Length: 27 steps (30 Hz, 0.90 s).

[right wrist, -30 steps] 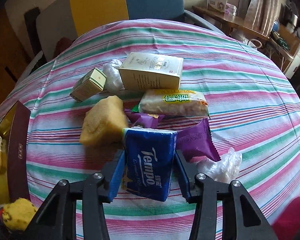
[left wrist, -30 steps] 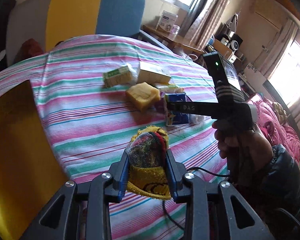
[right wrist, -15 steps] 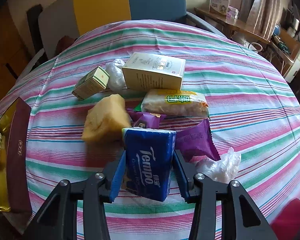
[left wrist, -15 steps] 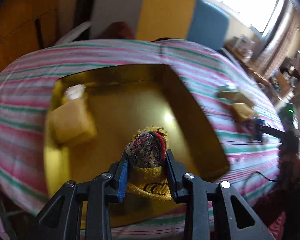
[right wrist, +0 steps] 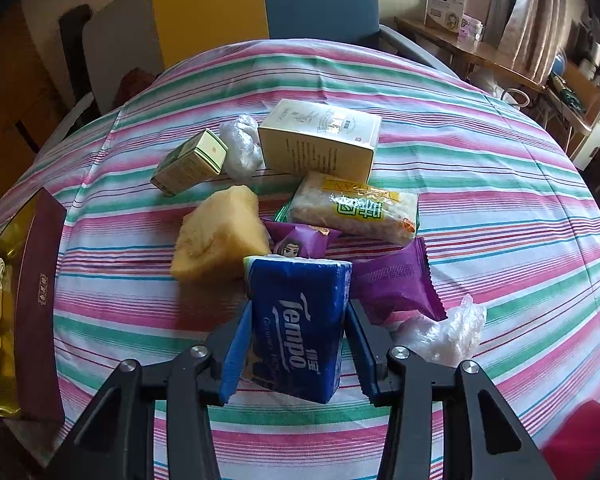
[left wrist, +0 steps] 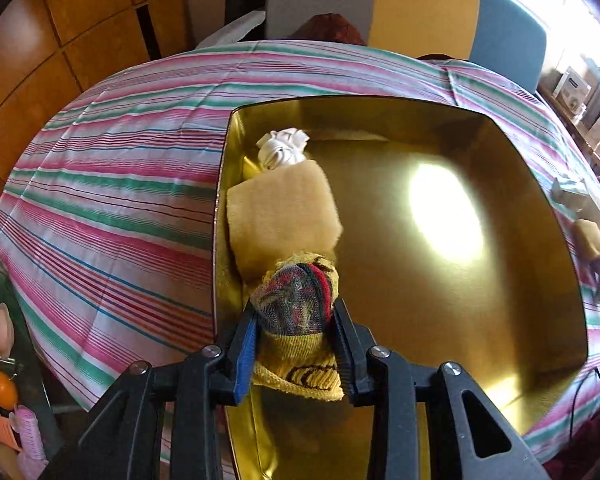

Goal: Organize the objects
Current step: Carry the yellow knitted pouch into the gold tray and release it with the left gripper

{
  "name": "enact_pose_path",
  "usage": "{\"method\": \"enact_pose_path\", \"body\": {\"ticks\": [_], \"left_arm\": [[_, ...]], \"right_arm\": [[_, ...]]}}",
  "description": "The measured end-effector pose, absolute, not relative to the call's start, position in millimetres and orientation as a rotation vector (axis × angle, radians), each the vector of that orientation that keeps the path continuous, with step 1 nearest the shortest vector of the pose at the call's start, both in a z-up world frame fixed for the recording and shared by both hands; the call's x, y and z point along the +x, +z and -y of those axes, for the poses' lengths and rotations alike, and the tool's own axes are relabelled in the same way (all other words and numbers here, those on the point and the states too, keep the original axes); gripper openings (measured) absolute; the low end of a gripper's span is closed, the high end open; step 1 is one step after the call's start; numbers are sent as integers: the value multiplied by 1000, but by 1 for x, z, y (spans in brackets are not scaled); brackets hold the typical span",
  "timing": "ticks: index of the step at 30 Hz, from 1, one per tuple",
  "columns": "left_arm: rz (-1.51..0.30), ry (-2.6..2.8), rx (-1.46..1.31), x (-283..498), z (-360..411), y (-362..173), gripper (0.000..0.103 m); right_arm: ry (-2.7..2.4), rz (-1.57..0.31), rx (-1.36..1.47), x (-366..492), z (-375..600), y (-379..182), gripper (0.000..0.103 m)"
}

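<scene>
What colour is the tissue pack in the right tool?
The tissue pack is dark blue with white lettering, seen best in the right wrist view.

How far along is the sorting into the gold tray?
Done: a sponge and white bundle lie in the gold tray. In hand: left gripper, jaws opening, with a cloth; right gripper on the tissue pack. Left: boxes, snacks.

Daylight enters from a window (left wrist: pixel 540 12) at far right, blown out white. Hard glare spots the gold tray (left wrist: pixel 540 184). Fisheye bends the edges; corners fall dark.
</scene>
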<state>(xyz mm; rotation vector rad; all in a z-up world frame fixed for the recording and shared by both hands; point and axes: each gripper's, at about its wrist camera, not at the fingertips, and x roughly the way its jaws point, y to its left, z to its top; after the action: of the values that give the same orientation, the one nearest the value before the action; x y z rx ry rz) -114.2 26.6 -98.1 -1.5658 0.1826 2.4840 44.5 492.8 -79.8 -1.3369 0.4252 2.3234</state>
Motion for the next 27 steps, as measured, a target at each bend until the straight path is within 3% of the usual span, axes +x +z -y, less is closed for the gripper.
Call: {"method": "enact_pose_path", "body": {"ticks": [7,27], "left_arm": [[-261,2516,-1507,-114,-35,-95,45],[-204,2642,-1257,-61,-25,-42,45]], "right_arm": [[2324,-431,-1336,44,-493,-80,47],[2324,-481,-1310,48,-497,-78,41]]}}
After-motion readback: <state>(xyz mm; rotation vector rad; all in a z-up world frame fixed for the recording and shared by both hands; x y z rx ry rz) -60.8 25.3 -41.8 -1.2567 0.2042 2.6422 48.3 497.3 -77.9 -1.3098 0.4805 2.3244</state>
